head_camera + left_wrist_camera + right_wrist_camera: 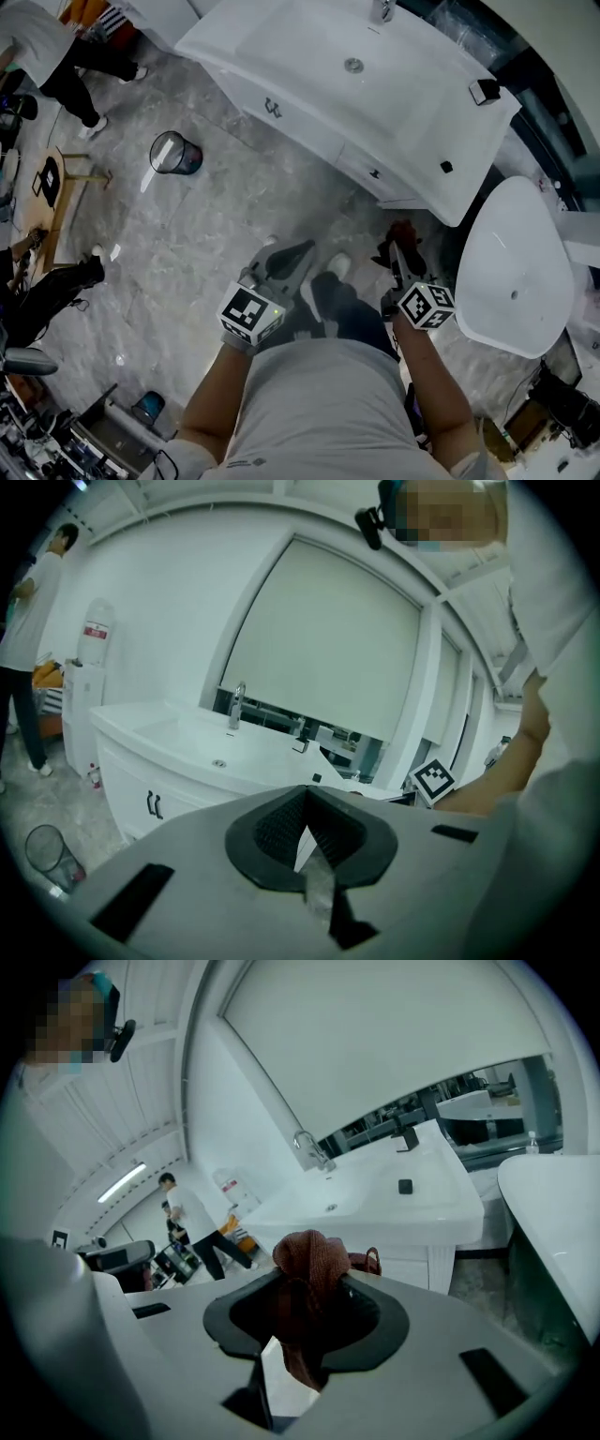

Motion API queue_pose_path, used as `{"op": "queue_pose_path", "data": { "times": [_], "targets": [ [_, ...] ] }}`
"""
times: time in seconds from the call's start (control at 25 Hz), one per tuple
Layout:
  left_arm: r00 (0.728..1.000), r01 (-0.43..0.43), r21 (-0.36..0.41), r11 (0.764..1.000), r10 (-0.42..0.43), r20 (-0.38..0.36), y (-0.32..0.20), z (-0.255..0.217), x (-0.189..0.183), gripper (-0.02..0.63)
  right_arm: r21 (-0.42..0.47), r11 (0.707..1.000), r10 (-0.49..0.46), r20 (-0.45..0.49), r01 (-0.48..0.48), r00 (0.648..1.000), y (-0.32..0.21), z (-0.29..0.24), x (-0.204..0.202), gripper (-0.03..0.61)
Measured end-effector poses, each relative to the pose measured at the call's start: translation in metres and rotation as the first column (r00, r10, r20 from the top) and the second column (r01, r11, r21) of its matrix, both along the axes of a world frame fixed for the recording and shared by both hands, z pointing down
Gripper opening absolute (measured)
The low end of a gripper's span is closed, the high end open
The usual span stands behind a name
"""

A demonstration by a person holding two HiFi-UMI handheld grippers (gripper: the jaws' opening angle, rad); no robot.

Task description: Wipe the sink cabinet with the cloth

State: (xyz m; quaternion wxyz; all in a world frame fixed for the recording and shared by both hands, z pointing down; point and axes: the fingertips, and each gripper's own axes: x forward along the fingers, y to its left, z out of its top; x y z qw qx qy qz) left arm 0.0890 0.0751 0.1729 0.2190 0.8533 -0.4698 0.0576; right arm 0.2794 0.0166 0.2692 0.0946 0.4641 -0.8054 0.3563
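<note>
Wiping seems not yet begun: the right gripper [302, 1321] clamps the reddish-brown cloth [310, 1258], well short of the white sink cabinet [302, 120], while the left gripper [306, 844] is closed, empty.

cloth: woven fabric cloth [312, 1258] is showing reddish-brown throughout
cabinet: glossy sink cabinet [319, 131] is reading plain white, handles black
floor: stone floor [216, 234] is showing grey marbling
grippers: left gripper [298, 255] and right gripper [401, 251] are showing grey shells, black pads
cubes: marker cubes [249, 313] are carrying black-and-white squares
</note>
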Motion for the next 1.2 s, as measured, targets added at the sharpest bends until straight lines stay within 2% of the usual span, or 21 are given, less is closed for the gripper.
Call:
{"op": "queue_pose_path", "data": {
  "times": [0.12, 0.28, 0.48, 0.72, 1.0, 1.2],
  "targets": [
    [1.000, 0.002, -0.029, 1.000, -0.002, -0.001, -0.006, 0.028, -0.010, 0.010, -0.055, 0.998, 0.010, -0.051, -0.013, 0.999, -0.009, 0.035, 0.002, 0.118],
    [1.000, 0.004, -0.072, 0.997, -0.006, -0.023, -0.014, 0.065, -0.020, 0.010, -0.084, 0.996, 0.032, -0.131, -0.043, 0.991, -0.028, 0.079, 0.009, 0.118],
    [0.999, -0.040, -0.114, 0.993, 0.037, -0.031, -0.024, 0.108, -0.023, 0.011, -0.120, 0.985, 0.098, -0.188, -0.122, 0.977, -0.049, 0.134, 0.023, 0.118],
    [0.996, -0.070, -0.148, 0.987, 0.062, -0.060, -0.031, 0.146, -0.023, 0.011, -0.057, 0.981, 0.165, -0.262, -0.186, 0.951, -0.084, 0.168, 0.046, 0.118],
    [0.991, -0.087, -0.131, 0.988, 0.072, -0.114, -0.030, 0.193, -0.015, 0.011, 0.028, 0.969, 0.241, -0.309, -0.245, 0.920, -0.116, 0.193, 0.071, 0.118],
    [0.988, -0.097, -0.126, 0.987, 0.080, -0.131, -0.028, 0.238, -0.009, 0.010, 0.066, 0.969, 0.248, -0.315, -0.239, 0.916, -0.131, 0.208, 0.074, 0.118]
  ]
}}
